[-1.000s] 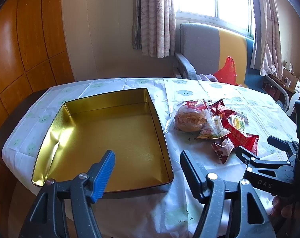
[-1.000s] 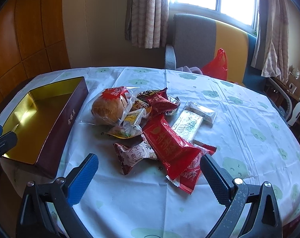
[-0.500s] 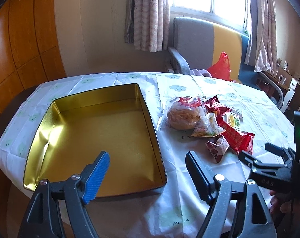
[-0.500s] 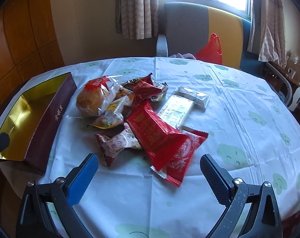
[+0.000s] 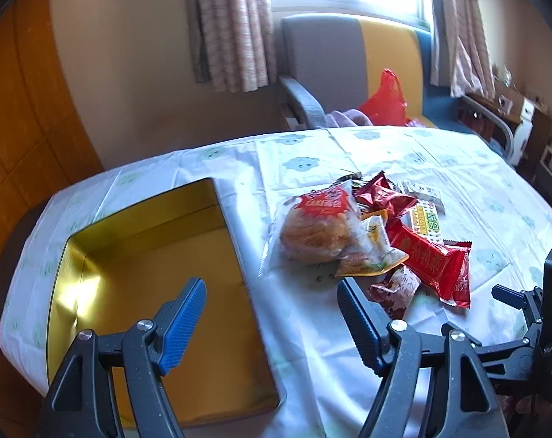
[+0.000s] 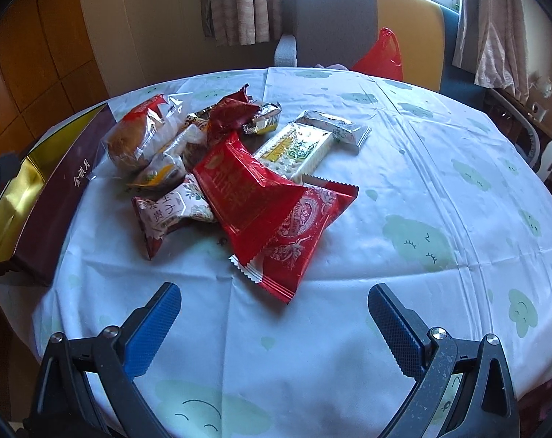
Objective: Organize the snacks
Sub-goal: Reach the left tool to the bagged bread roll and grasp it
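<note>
Snacks (image 6: pixel 235 168) lie heaped beside the tin (image 5: pixel 159 284); only the right view shows its lettered side; both grippers gape empty.

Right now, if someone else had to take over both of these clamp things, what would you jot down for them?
Left gripper: open, nothing between its jaws, which have just finished opening, poised above the tin's right edge.
Right gripper: open, empty, over bare tablecloth just short of the snack pile.
Tin: on the table, left of the snacks, nothing in it.
Snacks: all in one heap, with the bun nearest the tin and the red packet nearest the right gripper.
Done: nothing packed yet.
Left: move every snack into the tin.
</note>
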`<state>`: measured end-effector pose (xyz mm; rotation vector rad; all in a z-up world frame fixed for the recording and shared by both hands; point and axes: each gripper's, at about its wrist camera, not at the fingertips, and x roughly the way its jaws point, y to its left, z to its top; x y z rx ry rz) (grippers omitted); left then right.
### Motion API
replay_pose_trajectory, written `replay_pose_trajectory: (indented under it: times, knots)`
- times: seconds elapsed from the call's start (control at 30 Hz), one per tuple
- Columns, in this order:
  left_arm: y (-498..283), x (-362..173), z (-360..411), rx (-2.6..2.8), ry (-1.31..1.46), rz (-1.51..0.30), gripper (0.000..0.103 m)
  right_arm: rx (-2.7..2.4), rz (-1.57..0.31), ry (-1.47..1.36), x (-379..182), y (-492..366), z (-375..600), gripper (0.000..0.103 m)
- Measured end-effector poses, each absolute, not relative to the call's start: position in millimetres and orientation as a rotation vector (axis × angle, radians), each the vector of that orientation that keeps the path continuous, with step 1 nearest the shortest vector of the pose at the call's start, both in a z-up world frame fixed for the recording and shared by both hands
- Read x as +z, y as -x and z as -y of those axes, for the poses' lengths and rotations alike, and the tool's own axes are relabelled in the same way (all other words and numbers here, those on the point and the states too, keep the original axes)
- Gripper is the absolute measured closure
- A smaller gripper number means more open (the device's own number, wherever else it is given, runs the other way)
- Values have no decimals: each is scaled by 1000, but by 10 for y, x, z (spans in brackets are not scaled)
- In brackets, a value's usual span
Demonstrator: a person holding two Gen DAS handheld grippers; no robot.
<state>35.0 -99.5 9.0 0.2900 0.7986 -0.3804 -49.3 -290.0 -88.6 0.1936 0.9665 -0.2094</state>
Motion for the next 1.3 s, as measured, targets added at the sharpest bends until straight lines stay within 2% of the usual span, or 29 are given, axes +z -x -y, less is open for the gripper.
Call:
replay_pose_trajectory:
  times: [0.77, 1.03, 1.3]
  knots:
    - [-497, -19, 1394, -608, -557, -724, 27, -161, -994, -162, -1071, 445, 2939, 0]
    - [-930, -252, 1385, -779, -699, -816, 27, -144, -991, -148, -1071, 433, 2941, 0]
    - [-1170, -455, 1827, -949, -922, -856, 27, -107, -993, -133, -1071, 424, 2962, 0]
